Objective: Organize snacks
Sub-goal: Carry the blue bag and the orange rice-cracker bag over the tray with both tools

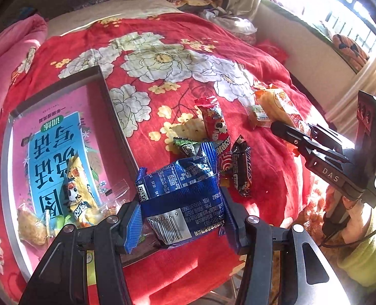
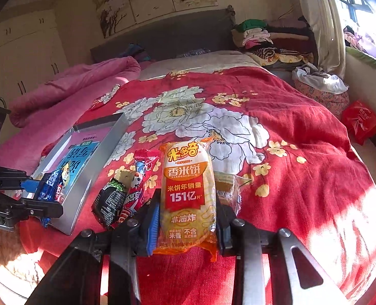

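Observation:
My left gripper [image 1: 181, 218] is shut on a blue snack packet [image 1: 185, 198] and holds it by the near right edge of a shallow grey tray [image 1: 116, 111]. The tray holds a pink and blue book [image 1: 53, 152] and a few snacks [image 1: 81, 198]. My right gripper [image 2: 188, 218] is shut on an orange rice cracker packet [image 2: 188, 193], down at the red bedspread. Loose snacks lie between them: a red packet [image 1: 213, 119], a green one [image 1: 186, 146], a dark bar [image 1: 242, 167]. The right gripper also shows in the left wrist view [image 1: 292, 133].
The red floral bedspread [image 2: 276, 132] covers the bed. A pink quilt [image 2: 68, 86] lies at the left. Folded clothes [image 2: 269, 40] are piled at the head, right side. A small clear-wrapped cake [image 2: 227, 185] lies just right of the rice cracker packet. A red bag [image 2: 360, 122] hangs at the bed's right.

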`<action>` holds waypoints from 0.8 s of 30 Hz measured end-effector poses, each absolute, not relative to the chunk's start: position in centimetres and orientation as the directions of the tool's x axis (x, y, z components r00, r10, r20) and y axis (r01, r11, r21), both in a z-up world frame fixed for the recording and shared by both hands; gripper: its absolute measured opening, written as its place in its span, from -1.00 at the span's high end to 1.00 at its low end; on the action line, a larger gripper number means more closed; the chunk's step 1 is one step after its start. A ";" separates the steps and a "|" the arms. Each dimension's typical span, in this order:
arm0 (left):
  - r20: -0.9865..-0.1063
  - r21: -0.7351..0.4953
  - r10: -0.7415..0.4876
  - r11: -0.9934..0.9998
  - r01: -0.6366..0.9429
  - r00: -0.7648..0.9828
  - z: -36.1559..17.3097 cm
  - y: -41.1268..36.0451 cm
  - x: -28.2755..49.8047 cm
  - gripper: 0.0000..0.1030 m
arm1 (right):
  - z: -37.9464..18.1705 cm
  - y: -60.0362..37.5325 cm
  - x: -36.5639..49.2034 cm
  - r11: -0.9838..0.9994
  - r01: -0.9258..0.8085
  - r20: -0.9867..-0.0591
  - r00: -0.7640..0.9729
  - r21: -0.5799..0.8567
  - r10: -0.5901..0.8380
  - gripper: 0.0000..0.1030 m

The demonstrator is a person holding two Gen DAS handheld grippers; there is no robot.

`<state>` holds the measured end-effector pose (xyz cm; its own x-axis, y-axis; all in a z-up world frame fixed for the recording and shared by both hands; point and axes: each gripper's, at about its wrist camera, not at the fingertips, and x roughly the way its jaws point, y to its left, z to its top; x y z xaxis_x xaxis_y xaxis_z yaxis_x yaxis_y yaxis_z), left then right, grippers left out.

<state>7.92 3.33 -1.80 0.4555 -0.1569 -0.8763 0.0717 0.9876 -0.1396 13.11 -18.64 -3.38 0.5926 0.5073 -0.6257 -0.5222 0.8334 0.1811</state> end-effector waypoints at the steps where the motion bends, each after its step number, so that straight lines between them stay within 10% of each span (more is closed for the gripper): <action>1: -0.874 -0.141 -0.156 0.988 0.068 0.460 -1.7 3.5 7.8 -0.08 | -3.2 -18.5 12.9 0.830 -0.527 -0.624 0.591 0.181 0.512 0.33; 24: -0.845 -0.179 -0.156 0.984 0.004 0.511 -0.1 6.8 5.0 -0.08 | 0.0 -15.2 8.8 0.777 -0.605 -0.584 0.572 0.173 0.576 0.33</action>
